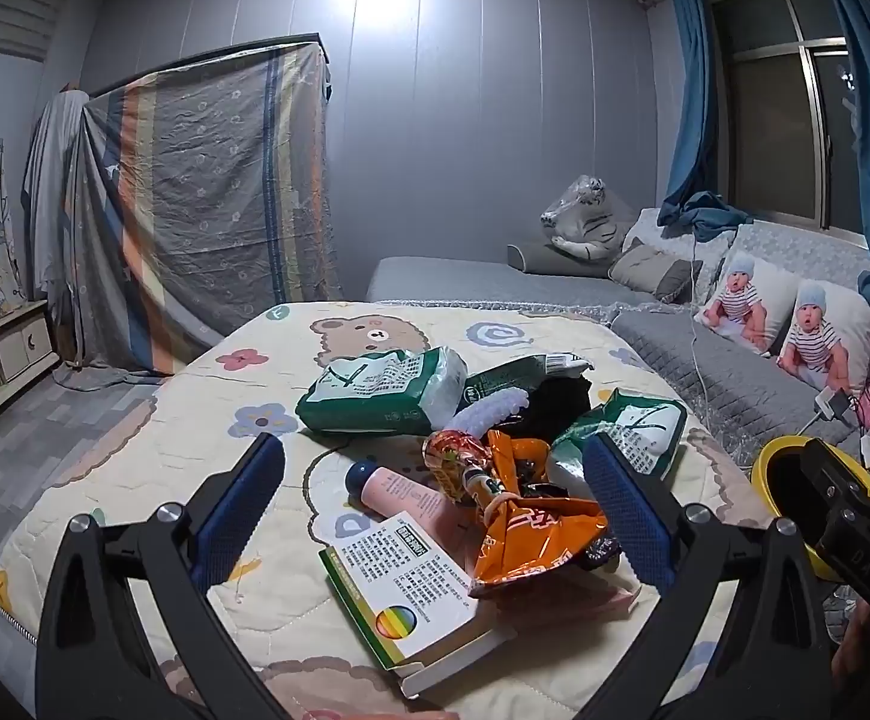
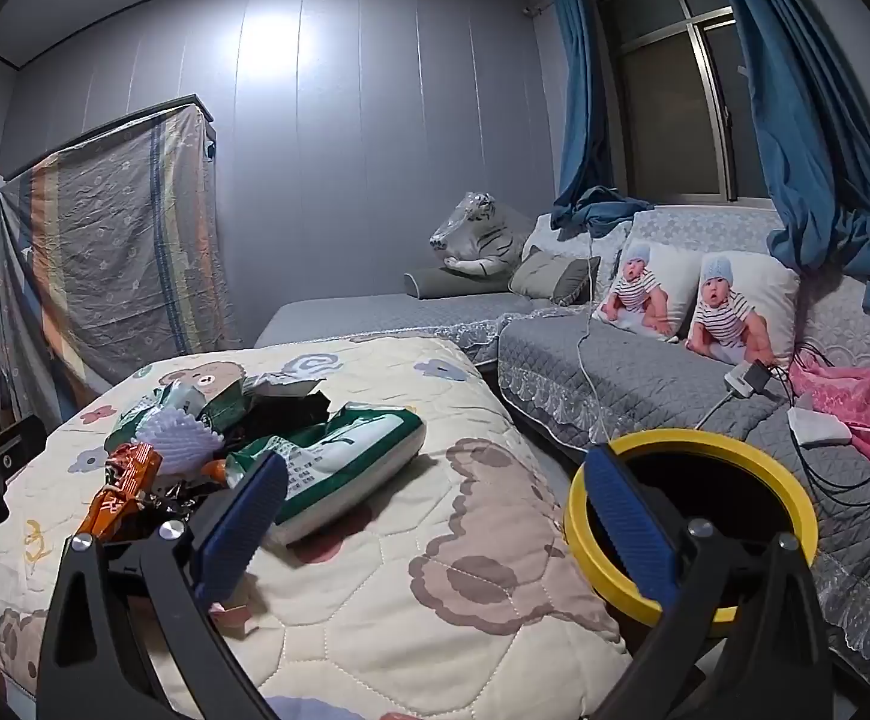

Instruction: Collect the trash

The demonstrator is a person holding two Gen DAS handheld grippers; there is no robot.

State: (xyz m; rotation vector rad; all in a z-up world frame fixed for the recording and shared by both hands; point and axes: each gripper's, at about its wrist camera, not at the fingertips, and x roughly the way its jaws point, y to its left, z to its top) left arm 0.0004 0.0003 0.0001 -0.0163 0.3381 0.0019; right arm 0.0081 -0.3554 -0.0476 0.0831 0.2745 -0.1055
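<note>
Pink packet (image 1: 606,600) mostly hidden under orange wrapper (image 1: 531,534) — yellow bin (image 2: 690,519) partly behind right tongs (image 2: 435,501).

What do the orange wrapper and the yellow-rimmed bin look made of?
Orange wrapper: likely metallised plastic film, glossy; it shows sharp crinkles and bright glints. Yellow-rimmed bin: looks like rigid moulded plastic, with a smooth, even rim and a dark inside.

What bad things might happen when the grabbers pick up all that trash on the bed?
The orange snack bag overlaps the white box and sits by the pink tube, so the open left hand-held gripper may drag more than one thing. The yellow-rimmed bin stands off the quilt's edge, so a loosely held wrapper could drop into the gap. The right hand-held gripper straddles the bin's rim and might bump it.
</note>
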